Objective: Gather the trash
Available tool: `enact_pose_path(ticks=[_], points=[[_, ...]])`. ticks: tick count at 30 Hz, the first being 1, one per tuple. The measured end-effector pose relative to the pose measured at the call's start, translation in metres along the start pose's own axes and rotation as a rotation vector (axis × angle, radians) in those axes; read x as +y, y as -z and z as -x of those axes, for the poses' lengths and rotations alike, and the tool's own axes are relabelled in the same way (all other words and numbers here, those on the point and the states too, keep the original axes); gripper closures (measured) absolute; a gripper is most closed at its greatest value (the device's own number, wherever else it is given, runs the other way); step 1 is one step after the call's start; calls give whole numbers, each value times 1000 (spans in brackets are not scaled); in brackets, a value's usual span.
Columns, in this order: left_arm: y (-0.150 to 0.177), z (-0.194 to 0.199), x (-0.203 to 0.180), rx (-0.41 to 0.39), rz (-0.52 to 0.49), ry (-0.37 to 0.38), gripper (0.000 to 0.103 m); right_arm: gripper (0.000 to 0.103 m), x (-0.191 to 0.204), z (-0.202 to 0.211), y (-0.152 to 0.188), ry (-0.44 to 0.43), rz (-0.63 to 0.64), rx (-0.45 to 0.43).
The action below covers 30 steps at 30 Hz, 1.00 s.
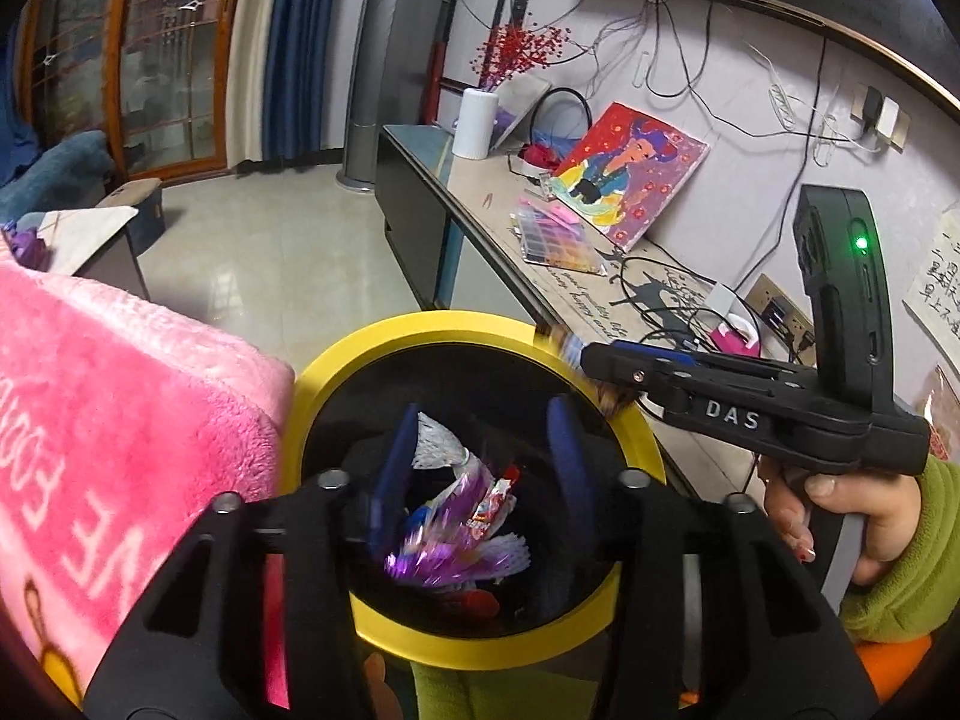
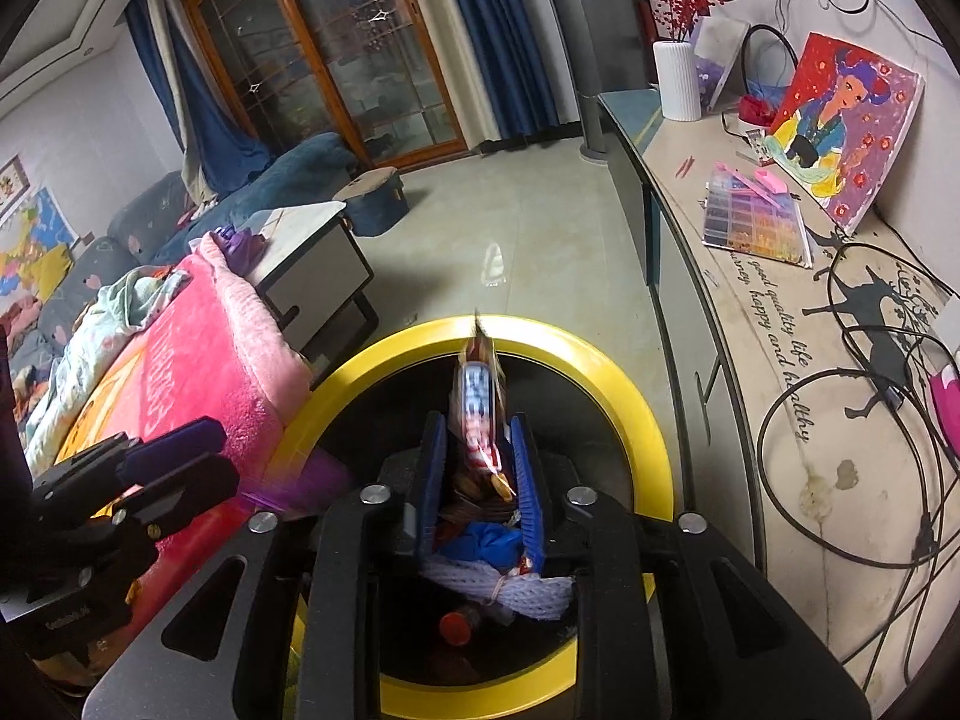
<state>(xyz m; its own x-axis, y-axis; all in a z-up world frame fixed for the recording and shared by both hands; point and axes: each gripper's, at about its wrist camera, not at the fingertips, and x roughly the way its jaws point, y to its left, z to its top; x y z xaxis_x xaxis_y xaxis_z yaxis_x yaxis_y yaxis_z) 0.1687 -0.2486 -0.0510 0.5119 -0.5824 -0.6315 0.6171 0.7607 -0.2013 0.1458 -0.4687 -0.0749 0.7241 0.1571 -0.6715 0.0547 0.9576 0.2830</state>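
A black bin with a yellow rim (image 1: 420,324) (image 2: 600,360) stands right below both grippers. My left gripper (image 1: 483,408) is open over the bin mouth, its blue fingers wide apart. A blurred purple and white wrapper (image 1: 456,528) hangs loose between them without touching the pads. My right gripper (image 2: 478,420) is over the bin's far side, with a blurred red and white snack wrapper (image 2: 477,414) between its blue fingers; small gaps show on both sides. In the bin lie a white foam net (image 2: 528,594), a blue scrap and a red cap.
A pink blanket (image 1: 120,390) (image 2: 210,348) presses against the bin's left side. A long cabinet (image 2: 780,360) with cables, a painting and a bead box runs along the right. A low table (image 2: 312,258) stands behind the blanket. A hand in a green sleeve (image 1: 840,516) holds the right gripper.
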Motion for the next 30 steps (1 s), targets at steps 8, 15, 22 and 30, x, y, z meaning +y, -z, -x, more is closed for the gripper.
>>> enact_pose_path(ticks=[8, 15, 22, 30], points=[[-6, 10, 9, -30, 28, -41, 20, 58, 0, 7, -2, 20, -6, -34], [-10, 19, 16, -54, 52, -60, 11, 36, 3, 15, -6, 46, 11, -75], [-10, 28, 22, -68, 63, -91, 11, 18, 8, 26, -7, 74, 35, -127], [-10, 46, 38, -87, 108, -128, 11, 9, 19, 34, -9, 105, 69, -152]])
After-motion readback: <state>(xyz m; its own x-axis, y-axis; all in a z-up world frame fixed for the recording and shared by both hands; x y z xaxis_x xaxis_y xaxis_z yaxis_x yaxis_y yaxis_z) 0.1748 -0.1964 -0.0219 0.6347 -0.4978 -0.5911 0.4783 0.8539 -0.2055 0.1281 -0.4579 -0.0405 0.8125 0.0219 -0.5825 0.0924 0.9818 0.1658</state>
